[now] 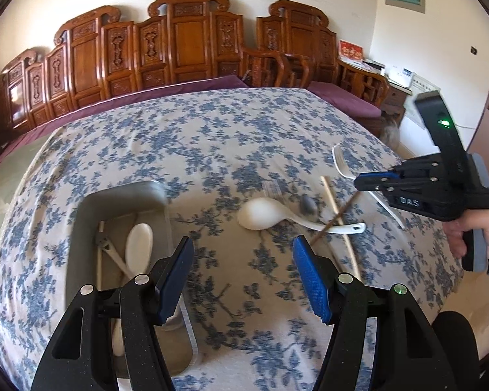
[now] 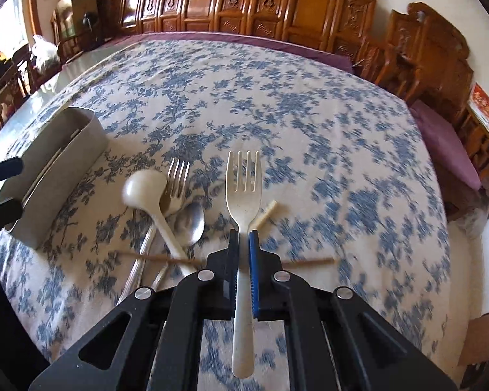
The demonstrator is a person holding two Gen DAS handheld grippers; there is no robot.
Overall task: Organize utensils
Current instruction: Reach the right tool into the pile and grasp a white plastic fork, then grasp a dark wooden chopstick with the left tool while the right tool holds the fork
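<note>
- Floral blue-and-cream cloth covers the table (image 2: 309,130).
- Grey utensil box (image 1: 120,195) sits on the left, holding a white spoon (image 1: 140,244).
- Left tongs (image 1: 243,277) hang wide apart, holding nothing, beside the box.
- Right tongs (image 2: 243,260) clamp a cream plastic fork (image 2: 243,189) by its handle.
- White ladle (image 2: 146,192), metal fork (image 2: 176,185), metal spoon (image 2: 190,221) and chopsticks (image 2: 267,213) lie loose on the cloth.

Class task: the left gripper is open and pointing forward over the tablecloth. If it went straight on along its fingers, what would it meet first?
Probably the white ladle-shaped spoon, which lies just ahead of the open left gripper, slightly right of centre. The grey utensil box sits left of that line. Depth is uncertain; if angled downward, it might touch the floral tablecloth first.
</note>
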